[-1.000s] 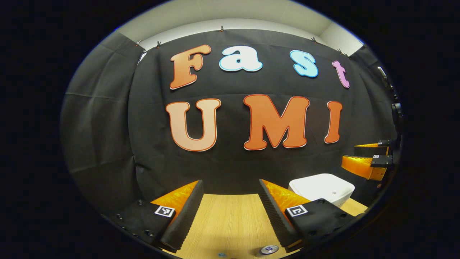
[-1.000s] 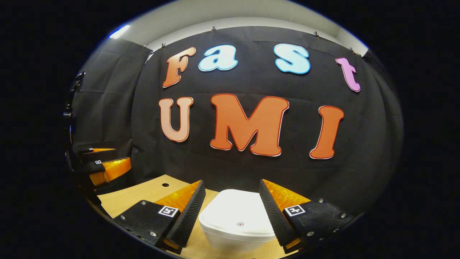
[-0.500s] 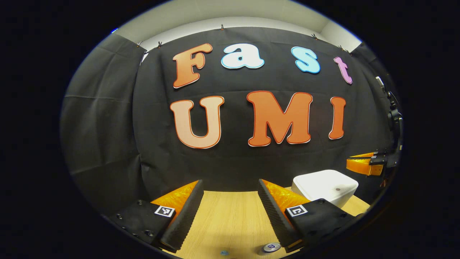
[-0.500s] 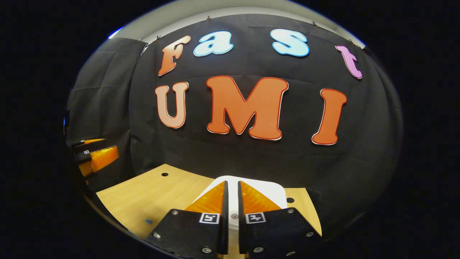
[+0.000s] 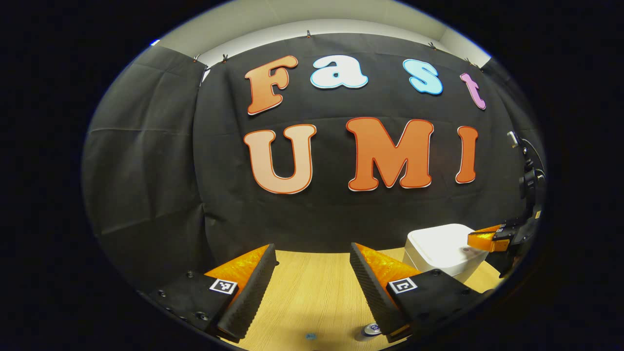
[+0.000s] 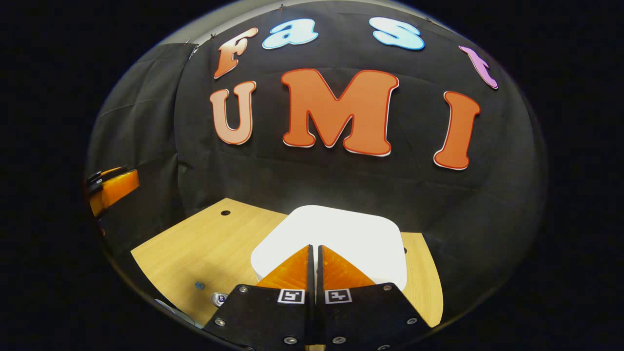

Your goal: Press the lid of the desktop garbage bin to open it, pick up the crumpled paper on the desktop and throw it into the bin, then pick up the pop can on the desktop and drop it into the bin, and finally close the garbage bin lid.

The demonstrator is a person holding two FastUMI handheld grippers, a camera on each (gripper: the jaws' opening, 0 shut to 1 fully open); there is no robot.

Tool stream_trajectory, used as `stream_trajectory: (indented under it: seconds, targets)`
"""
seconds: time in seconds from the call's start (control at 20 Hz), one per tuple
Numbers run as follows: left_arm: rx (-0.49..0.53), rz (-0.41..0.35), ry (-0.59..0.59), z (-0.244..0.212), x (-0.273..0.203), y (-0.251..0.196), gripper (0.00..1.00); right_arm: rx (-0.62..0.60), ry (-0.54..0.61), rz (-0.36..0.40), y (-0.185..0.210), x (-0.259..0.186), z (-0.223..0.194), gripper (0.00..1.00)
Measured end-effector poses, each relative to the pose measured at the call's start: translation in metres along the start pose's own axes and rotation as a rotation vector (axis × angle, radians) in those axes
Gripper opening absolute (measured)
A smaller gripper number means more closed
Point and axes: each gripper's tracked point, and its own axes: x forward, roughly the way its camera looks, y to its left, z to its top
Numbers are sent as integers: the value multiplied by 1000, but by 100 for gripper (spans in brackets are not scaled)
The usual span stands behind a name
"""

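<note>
While the left claw (image 5: 312, 273) is held spread above the surface (image 5: 312, 292), the right claw (image 6: 314, 273) is seen pressed together, its tips brought down onto the lid (image 6: 341, 234) of the bin (image 6: 263, 265). A second ago those fingers were wide apart on either side of the bin; half a second ago they were nearly together and higher; now they are together and the lid looms larger beneath them. From the left gripper view the same claw is seen touching the top of the bin at its right edge. The lid is shown flat and shut in both views, so a press on it is judged to be in hand. Whether that press is meant to pop the lid open or has just clicked it shut cannot be settled: the can (image 5: 371, 330) is seen standing on the surface by the left claw's right finger, which favours an opening press, though the paper cannot be made out with certainty; only a pale edge is glimpsed at the rim of the right gripper view
</note>
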Motion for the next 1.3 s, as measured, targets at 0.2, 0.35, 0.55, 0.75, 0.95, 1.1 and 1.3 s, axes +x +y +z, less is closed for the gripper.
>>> stream_trajectory:
  seconds: [0.2,0.35,0.55,0.75,0.95,1.1,1.3]
  targets:
    - [21,21,49,-21,-2,0,97,14,54,41,7,2,-14,1]
    - [22,25,64,-26,-5,-3,97,42,69,39,7,4,-18,1]
    - [14,36,79,-32,-10,-8,97,70,99,68,7,6,-21,1]
    - [6,59,82,-34,-19,-8,97,-7,42,82,6,3,-10,1]
    - [5,99,84,-38,-29,-3,97,-81,-98,51,0,-4,12,1]
    - [3,140,99,-48,-35,2,97,-88,-235,55,-3,-14,45,1]
    - [-19,196,130,-67,-47,13,97,-124,-349,14,-17,-31,70,1]
